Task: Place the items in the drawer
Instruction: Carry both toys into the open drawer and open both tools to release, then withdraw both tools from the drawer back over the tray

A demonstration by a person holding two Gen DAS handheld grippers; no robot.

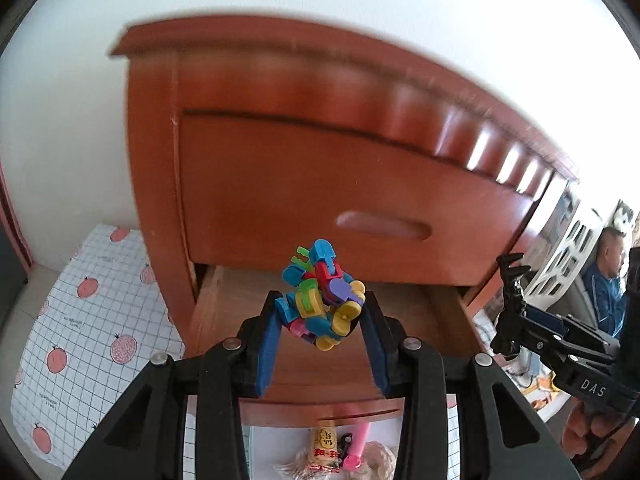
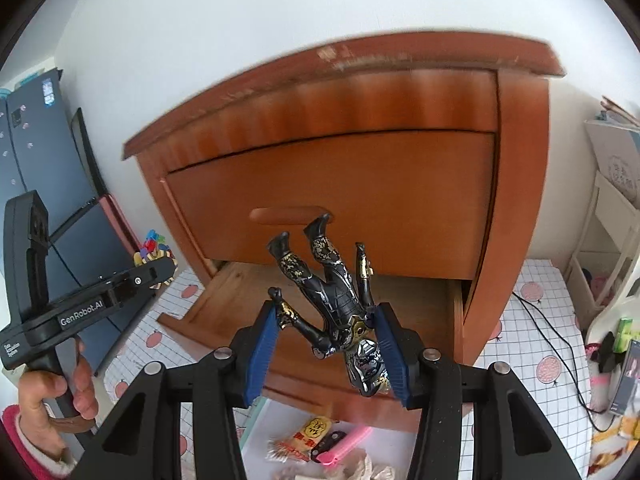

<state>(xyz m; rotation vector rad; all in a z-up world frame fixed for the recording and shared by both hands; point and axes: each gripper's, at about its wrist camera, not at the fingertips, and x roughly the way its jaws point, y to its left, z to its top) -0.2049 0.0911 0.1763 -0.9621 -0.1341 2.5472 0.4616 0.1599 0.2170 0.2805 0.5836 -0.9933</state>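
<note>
My left gripper (image 1: 323, 314) is shut on a ball of colourful plastic building pieces (image 1: 322, 294), held above the pulled-out lower drawer (image 1: 240, 320) of a reddish wooden nightstand. My right gripper (image 2: 326, 330) is shut on a black and gold action figure (image 2: 336, 304), head down and legs up, over the same open drawer (image 2: 240, 300). In the left wrist view the right gripper (image 1: 516, 300) shows at the right edge with the figure (image 1: 512, 280). From the right wrist view the left gripper (image 2: 160, 270) appears at the left, carrying the colourful pieces (image 2: 154, 248). The drawer's inside looks bare wood.
The upper drawer (image 1: 340, 184) is closed, its handle (image 1: 384, 226) above my load. On the floor mat before the drawer lie a snack packet (image 2: 312, 432), a pink item (image 2: 344, 446) and a pale rope toy (image 1: 372, 460). A seated person (image 1: 608, 280) is at right. A black cable (image 2: 552, 344) crosses the mat.
</note>
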